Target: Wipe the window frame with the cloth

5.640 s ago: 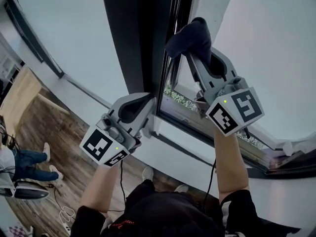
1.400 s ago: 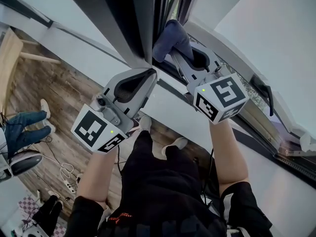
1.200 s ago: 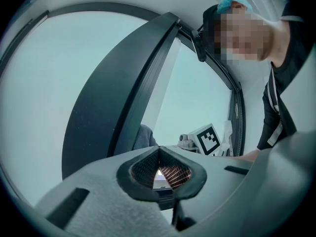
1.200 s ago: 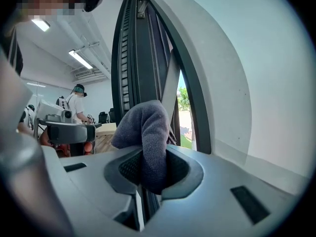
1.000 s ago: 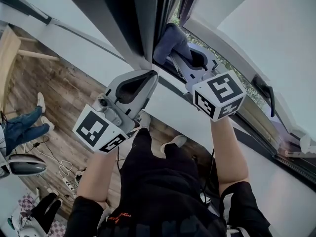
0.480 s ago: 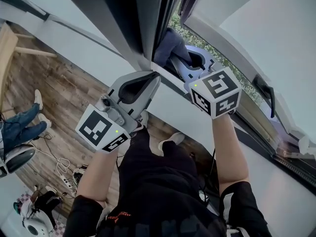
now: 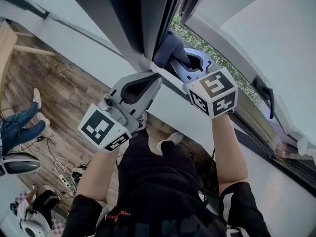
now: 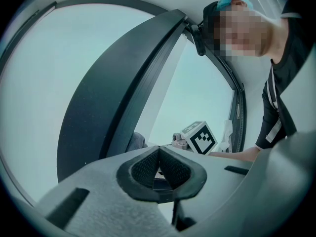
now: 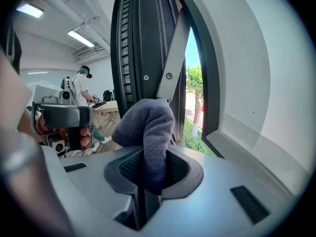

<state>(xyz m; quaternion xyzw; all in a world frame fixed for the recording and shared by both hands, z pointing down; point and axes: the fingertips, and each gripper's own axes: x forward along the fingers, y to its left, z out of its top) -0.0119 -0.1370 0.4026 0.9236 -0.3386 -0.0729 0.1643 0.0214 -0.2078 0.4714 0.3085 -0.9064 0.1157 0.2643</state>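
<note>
The right gripper (image 9: 148,174) is clenched on the cloth (image 9: 147,127), a dark blue-grey wad that bulges up out of the jaws. In the head view the cloth sits at the foot of the frame (image 7: 129,21), against the inner edge of its dark upright. The right gripper view shows it in front of the frame's ribbed channel, beside a slanting metal stay (image 9: 173,60). How hard it bears on the frame there cannot be told.

The left gripper (image 8: 159,152) is closed on nothing, its ribbed pads meeting. It is held on the room side of the frame, with its tips just beside the frame's foot and near the right gripper. Whether they touch the frame cannot be told.

On the far side of the frame from the left gripper, the white sash (image 7: 256,23) stands open, a dark handle (image 7: 265,95) on its lower rail. Greenery (image 7: 197,36) shows through the gap between frame and sash.

On the room side, below the frame, lies a wooden floor (image 7: 54,88). Another person's legs in jeans (image 7: 17,127) and some cables lie on it, well apart from the frame.
</note>
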